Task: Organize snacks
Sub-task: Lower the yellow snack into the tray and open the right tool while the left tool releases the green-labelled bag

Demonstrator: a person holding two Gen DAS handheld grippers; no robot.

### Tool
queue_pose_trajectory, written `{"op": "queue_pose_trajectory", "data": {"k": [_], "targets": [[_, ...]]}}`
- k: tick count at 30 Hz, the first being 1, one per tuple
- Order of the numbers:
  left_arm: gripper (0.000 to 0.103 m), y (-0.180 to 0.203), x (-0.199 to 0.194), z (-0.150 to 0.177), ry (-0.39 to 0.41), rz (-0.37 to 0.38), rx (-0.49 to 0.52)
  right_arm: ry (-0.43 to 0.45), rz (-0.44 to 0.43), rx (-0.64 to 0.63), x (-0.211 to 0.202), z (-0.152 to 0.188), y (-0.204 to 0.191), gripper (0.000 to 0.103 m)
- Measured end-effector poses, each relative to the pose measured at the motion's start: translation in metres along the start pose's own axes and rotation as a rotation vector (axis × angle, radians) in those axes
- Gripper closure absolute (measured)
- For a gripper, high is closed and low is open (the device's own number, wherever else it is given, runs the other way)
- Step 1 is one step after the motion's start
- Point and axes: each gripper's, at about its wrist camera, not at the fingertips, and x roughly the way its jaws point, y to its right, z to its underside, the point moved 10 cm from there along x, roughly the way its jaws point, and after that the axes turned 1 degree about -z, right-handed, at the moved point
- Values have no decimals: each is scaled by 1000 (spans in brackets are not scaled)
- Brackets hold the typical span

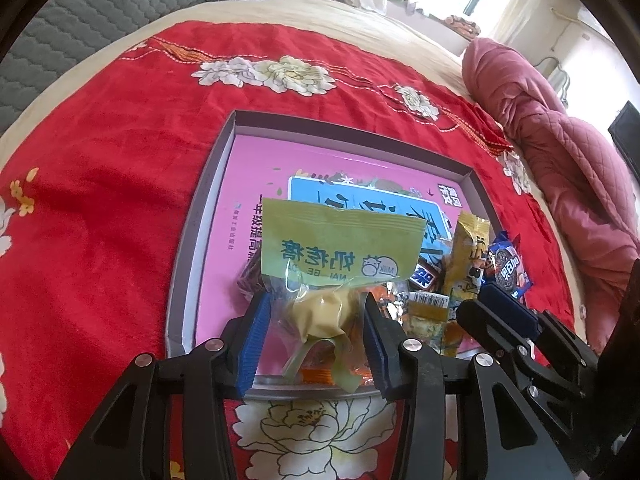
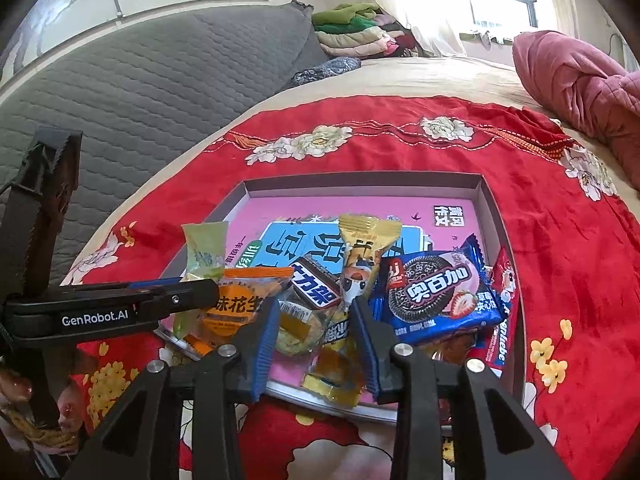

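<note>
A shallow grey box (image 1: 208, 184) with a pink printed floor lies on a red flowered blanket. My left gripper (image 1: 316, 312) is shut on a green and clear milk-candy packet (image 1: 340, 248) and holds it above the box's near edge. It also shows in the right wrist view (image 2: 204, 252). My right gripper (image 2: 316, 316) is shut on a yellow cartoon-printed packet (image 2: 362, 264) that stands upright over the snack pile. A blue Oreo-style cookie pack (image 2: 436, 296), a Snickers bar (image 2: 316, 284) and an orange peanut pack (image 2: 240, 304) lie in the box.
The box (image 2: 492, 208) sits in the middle of the red blanket (image 1: 100, 208) on a bed. A pink quilt (image 1: 568, 160) is bundled at the right. A grey quilted headboard (image 2: 140, 92) and folded clothes (image 2: 356, 32) are behind.
</note>
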Motion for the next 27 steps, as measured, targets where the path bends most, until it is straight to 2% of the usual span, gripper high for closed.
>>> {"op": "queue_pose_trajectory", "data": {"k": [18,27], "targets": [[52,-9,-1,3,-15,-20,-14,46,4,-1,-13,-9,-1,54],[47,-7,-6,4,-14,4,-15,62,13,24,-22,-12,6,47]]}}
